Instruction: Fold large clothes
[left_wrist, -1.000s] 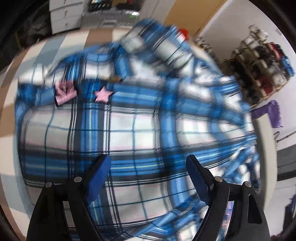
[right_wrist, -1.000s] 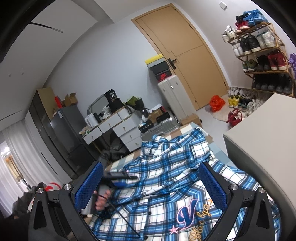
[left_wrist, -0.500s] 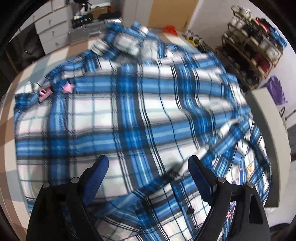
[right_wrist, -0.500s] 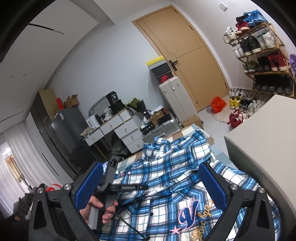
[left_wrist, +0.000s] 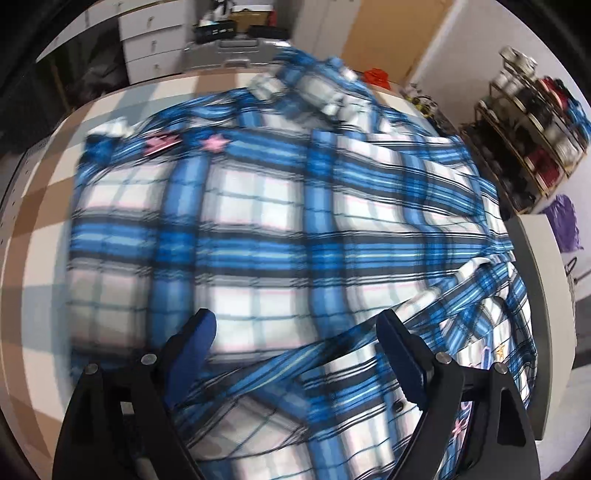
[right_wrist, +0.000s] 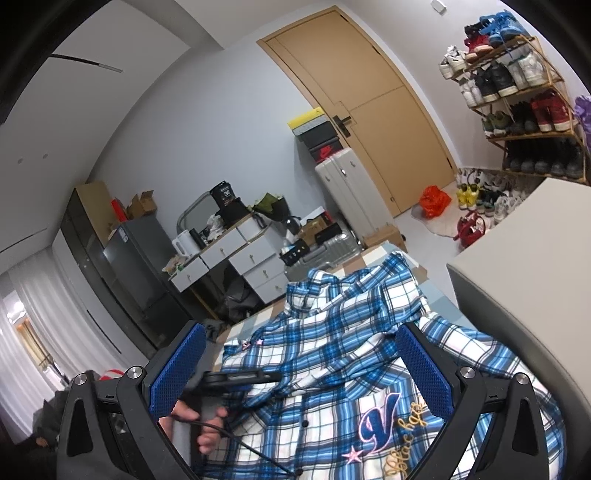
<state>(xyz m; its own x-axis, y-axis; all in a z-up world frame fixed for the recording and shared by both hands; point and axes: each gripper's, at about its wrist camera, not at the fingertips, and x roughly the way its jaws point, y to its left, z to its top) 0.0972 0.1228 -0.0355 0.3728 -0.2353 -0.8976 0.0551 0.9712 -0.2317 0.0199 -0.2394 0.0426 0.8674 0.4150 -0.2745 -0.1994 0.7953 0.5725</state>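
A large blue and white plaid shirt (left_wrist: 280, 221) lies spread on a checked surface (left_wrist: 44, 206), with pink patches near its far left and a folded flap across the near part. My left gripper (left_wrist: 295, 332) is open and empty, just above the shirt's near part. In the right wrist view the shirt (right_wrist: 351, 339) shows a "V" emblem. My right gripper (right_wrist: 303, 362) is open and empty above it, and the left gripper (right_wrist: 236, 378) appears there, held in a hand.
A grey-edged table or box (right_wrist: 524, 266) stands at the right. A shoe rack (right_wrist: 517, 96), a door (right_wrist: 373, 107), a white suitcase (right_wrist: 347, 192), drawers (right_wrist: 240, 258) and a fridge (right_wrist: 140, 258) line the room's far side.
The left gripper has swung over the shirt, first forward over its middle, then back so more of the checked surface and the collar show. The right gripper has barely moved.
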